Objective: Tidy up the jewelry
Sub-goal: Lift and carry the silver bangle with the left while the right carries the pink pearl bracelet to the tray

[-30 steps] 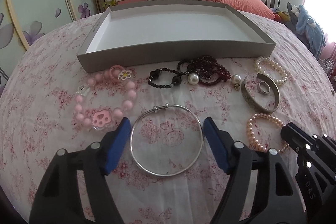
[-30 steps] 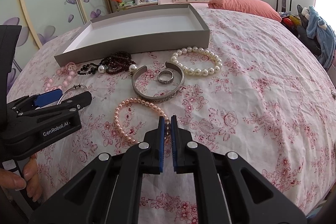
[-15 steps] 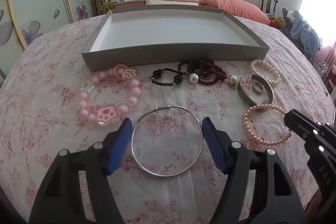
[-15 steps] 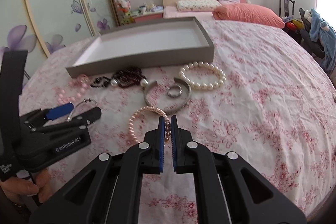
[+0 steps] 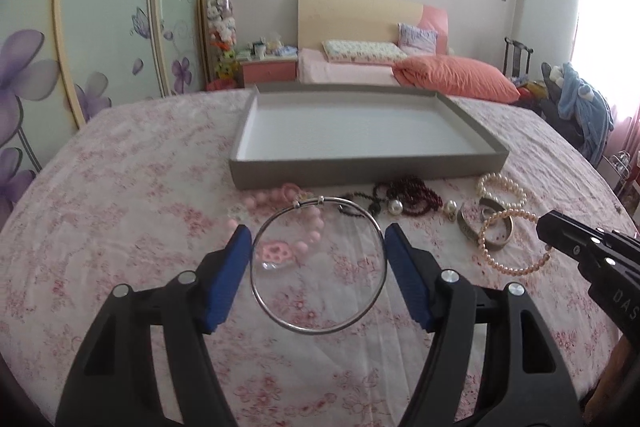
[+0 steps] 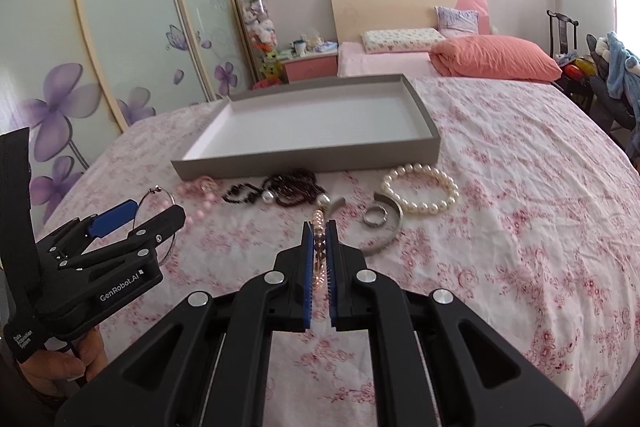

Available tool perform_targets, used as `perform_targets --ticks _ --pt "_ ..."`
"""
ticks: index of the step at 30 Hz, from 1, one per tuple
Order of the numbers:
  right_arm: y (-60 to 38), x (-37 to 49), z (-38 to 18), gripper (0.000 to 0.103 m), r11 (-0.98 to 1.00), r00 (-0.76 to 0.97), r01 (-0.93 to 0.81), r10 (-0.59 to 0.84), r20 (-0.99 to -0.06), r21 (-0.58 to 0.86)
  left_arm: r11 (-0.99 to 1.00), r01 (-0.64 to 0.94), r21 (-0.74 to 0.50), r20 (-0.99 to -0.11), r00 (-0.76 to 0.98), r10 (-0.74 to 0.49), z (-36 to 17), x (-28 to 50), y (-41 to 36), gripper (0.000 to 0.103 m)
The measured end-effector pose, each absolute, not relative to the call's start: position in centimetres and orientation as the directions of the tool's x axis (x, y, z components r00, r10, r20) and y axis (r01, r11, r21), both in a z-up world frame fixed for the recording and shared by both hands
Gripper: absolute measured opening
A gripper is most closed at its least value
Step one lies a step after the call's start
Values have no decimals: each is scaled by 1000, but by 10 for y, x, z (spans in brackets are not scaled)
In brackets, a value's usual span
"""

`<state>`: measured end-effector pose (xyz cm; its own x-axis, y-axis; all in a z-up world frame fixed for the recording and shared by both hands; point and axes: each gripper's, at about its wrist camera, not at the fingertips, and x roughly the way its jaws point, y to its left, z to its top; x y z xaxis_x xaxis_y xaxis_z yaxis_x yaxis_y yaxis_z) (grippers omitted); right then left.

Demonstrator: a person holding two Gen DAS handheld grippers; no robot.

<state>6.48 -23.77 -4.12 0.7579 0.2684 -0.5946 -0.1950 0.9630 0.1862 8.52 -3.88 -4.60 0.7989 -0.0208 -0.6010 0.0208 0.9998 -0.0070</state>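
My left gripper (image 5: 318, 231) is shut on a thin silver bangle (image 5: 308, 203), its blue pads pressing the ring's two sides, and holds it above the flowered cloth. In the right wrist view the left gripper (image 6: 154, 213) and bangle (image 6: 158, 191) are at the left. My right gripper (image 6: 320, 225) is shut on a pink pearl bracelet (image 6: 319, 251), whose loop (image 5: 512, 213) hangs from the right gripper (image 5: 546, 225). Behind both lies a grey tray (image 5: 368, 173) (image 6: 304, 165) with nothing in it.
On the cloth before the tray lie a pink bead bracelet with a paw charm (image 5: 276, 251), dark red beads (image 5: 412, 195), a white pearl bracelet (image 6: 420, 193), and a silver cuff (image 6: 390, 239) around a ring (image 6: 376, 217). A hand (image 6: 80, 359) grips the left tool.
Both grippers have risen and tipped up. The bangle has left the cloth in the left gripper. The pink pearl bracelet has come up in the right gripper.
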Motion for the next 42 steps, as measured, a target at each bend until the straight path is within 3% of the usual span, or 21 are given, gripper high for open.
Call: perform_targets --ticks 21,34,42 --pt "-235 60 11 7 962 878 -212 265 -399 172 994 -65 87 -384 919 94 9 62 -36 67" --pt "-236 98 48 7 971 934 -202 229 -275 125 992 -82 100 -300 948 108 41 98 -36 67" --pt "-230 154 46 7 980 938 -170 195 -288 108 991 -103 85 -313 941 125 42 160 -29 67"
